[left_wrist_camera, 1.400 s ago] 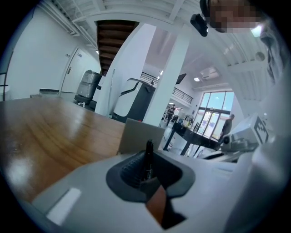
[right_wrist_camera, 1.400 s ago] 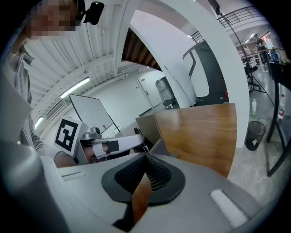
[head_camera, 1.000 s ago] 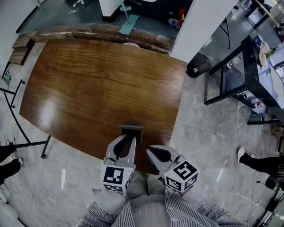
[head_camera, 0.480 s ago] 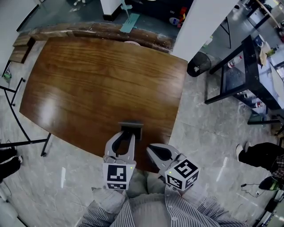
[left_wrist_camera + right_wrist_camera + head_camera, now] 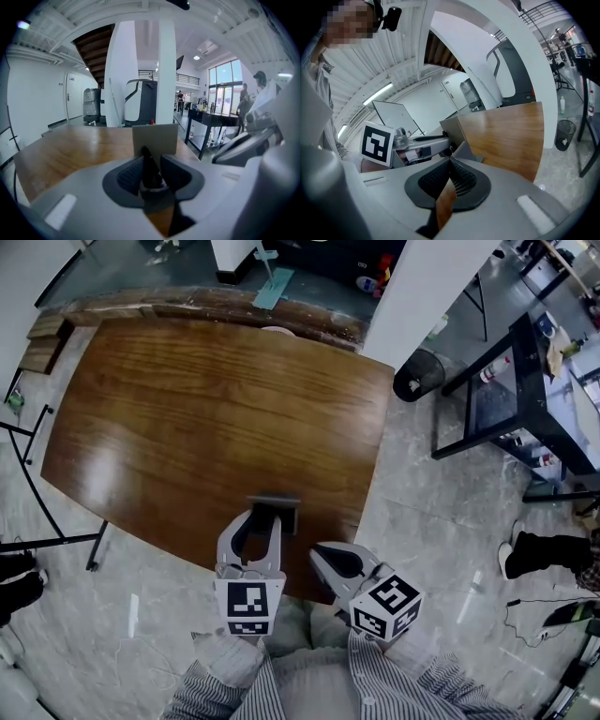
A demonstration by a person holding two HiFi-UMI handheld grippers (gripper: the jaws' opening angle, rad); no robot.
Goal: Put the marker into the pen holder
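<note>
Wooden table (image 5: 187, 418), seen from above, with your two grippers reaching over its near edge. The top is bare but for the pen holder (image 5: 274, 507), a small grey box that stands at the near edge, toward its right end, probably so that it lies within a short reach.

Left gripper (image 5: 264, 521): you hold it straight out from your body, its marker cube toward you and its jaws pointing at the holder, their tips just at the holder's near wall. In the left gripper view the jaws are opening, and the dark marker (image 5: 149, 168) stands between the two pads, tip upward, directly in front of the holder's wall (image 5: 154, 137). The pads now stand wider than the marker's barrel, so it is judged that they no longer pinch it. This looks like the release step. Its lower end is hidden by the gripper body, so no view shows whether it has entered the holder's opening.

Right gripper (image 5: 316, 554): you keep it low and back, just beside the left one and angled inward toward it, over the same near edge and apart from the holder. In the right gripper view its pads (image 5: 461, 180) are pressed together at the tips with nothing between them. It is judged to be idle, parked clear of the drop so that it does not knock the holder
</note>
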